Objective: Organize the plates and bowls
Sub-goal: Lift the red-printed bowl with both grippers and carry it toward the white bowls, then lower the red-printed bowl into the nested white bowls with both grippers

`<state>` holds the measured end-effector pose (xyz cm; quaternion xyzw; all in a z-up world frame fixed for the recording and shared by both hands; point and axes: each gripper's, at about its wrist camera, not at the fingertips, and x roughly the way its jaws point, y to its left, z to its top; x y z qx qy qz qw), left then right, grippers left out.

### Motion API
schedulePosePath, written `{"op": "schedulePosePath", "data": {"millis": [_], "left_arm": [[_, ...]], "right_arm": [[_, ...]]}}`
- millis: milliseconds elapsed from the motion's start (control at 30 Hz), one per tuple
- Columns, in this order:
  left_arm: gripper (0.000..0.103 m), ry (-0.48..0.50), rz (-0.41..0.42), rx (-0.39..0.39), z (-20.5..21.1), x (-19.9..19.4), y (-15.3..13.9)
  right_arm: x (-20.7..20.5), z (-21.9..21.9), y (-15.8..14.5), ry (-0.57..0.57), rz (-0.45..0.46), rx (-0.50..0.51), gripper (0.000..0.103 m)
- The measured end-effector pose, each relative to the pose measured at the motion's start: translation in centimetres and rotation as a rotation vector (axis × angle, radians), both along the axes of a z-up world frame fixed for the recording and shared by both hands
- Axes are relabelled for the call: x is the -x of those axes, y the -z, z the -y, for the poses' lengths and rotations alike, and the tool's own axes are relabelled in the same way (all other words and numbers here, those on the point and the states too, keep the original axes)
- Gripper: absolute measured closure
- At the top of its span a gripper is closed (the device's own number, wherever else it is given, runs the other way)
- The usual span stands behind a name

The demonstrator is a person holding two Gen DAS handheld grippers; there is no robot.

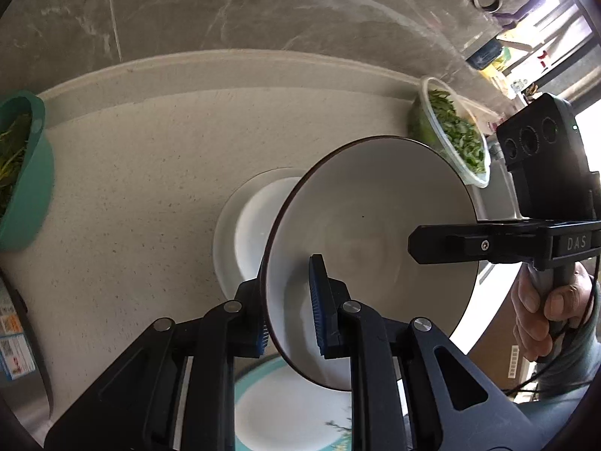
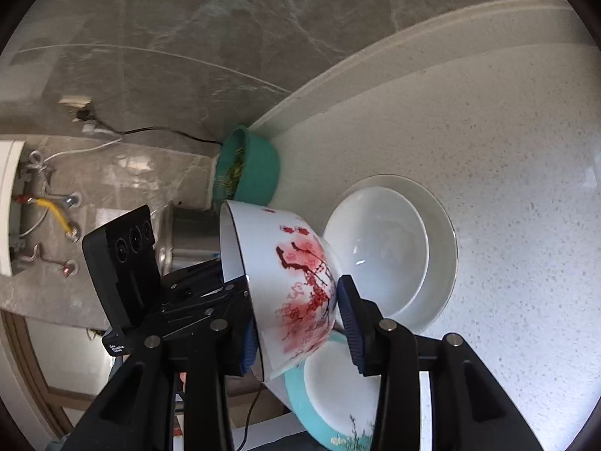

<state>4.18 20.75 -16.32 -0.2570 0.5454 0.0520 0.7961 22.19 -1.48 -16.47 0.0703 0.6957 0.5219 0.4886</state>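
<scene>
The left tool [image 1: 289, 300] and right tool [image 2: 296, 323] each clench the rim of one white ceramic bowl painted with red blossoms [image 2: 296, 285], tilted above the speckled bench [image 2: 507, 188]; unequal pulls could slip or crack it.

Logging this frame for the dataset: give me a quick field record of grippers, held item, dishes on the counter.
left gripper: fingers straddle the bowl's wall, one inside, one outside
right gripper: fingers straddle the same bowl's wall
held item: blossom-painted bowl, tipped on its side, off the counter
white plates: two stacked, on the counter
teal-rimmed plate: below the bowl, near edge
teal basin: greens inside, by the wall
clear bowl: chopped greens inside
</scene>
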Motion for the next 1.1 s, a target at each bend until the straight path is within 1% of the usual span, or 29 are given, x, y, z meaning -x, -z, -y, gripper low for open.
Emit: {"op": "schedulePosePath", "data": {"millis": [167,367,500,533,600,733,767,867,1033,1100], "left_arm": [[0.088,0.035,-0.024,0.013,-1.1,-0.5,2.8],[0.088,0.081,-0.044,-0.002,-1.7,-0.4,4.8],[0.088,0.099,-0.058,-0.012,-1.7,-0.7,5.7],[0.088,0.099,-0.062,-0.013,-0.9,-1.7,6.1],[0.088,0.106,-0.070,-0.019,-0.7,-1.9,6.6],[0.088,0.107,-0.064,-0.026,-0.5,-2.7,6.7],[0.088,0.109,-0.065,-0.031,0.2,-3.6,6.9],[0.088,0.116,-0.068,-0.039,0.6,-4.0,6.9],[0.088,0.113,-0.068,-0.022,0.7,-4.2,7.0],[0.088,0.115,-0.067,-0.019,0.8,-4.3,7.1]], "right_arm": [[-0.2,0.2,2.6,0.047,-0.003,0.067,0.063],[-0.1,0.6,4.6,0.085,0.005,0.129,0.065],[0.1,0.1,4.9,0.089,0.039,0.161,0.065],[0.2,-0.1,5.0,0.089,0.047,0.172,0.065],[0.2,-0.4,5.3,0.087,0.060,0.188,0.065],[0.0,-0.5,5.3,0.086,0.071,0.199,0.069],[-0.1,-0.6,5.3,0.086,0.074,0.200,0.069],[-0.1,-0.7,5.0,0.082,0.093,0.209,0.069],[0.0,-1.1,4.7,0.068,0.111,0.223,0.068],[0.3,-1.5,4.5,0.057,0.134,0.230,0.068]]}}
